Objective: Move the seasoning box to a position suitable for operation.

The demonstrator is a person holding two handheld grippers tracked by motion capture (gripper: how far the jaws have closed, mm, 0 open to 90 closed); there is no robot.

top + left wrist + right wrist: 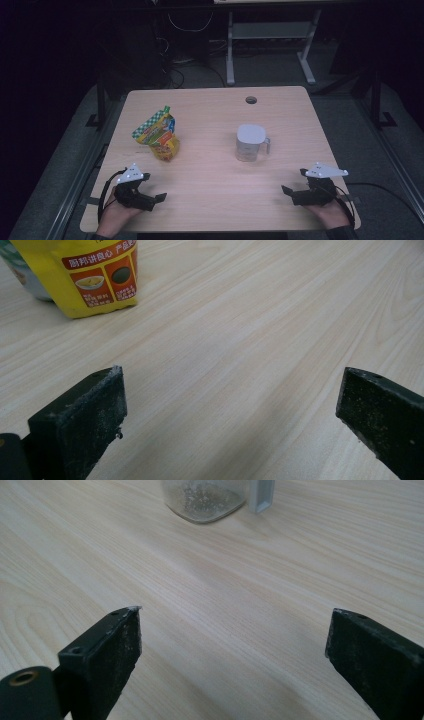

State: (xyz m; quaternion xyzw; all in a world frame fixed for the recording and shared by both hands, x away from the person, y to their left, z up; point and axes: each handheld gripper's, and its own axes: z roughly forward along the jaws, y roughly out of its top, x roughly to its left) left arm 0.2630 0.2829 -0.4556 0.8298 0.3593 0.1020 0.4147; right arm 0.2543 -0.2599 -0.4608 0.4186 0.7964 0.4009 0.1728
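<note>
Both tools rest spread and empty at the bench's (210,200) near edge — left tool (159,198) at seven o'clock, right tool (286,191) at five. The snack pouch (159,135) leans at ten, the lidded jar (250,143) near centre; a careless pinch could topple the pouch.

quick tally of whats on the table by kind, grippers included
yellow printed snack pouches: 1, the yellow pouch with a green checked top
clear plastic jugs with white lid and handle: 1
black two-jaw grippers: 2, the left gripper and the right gripper, both open and empty
total: 4
</note>
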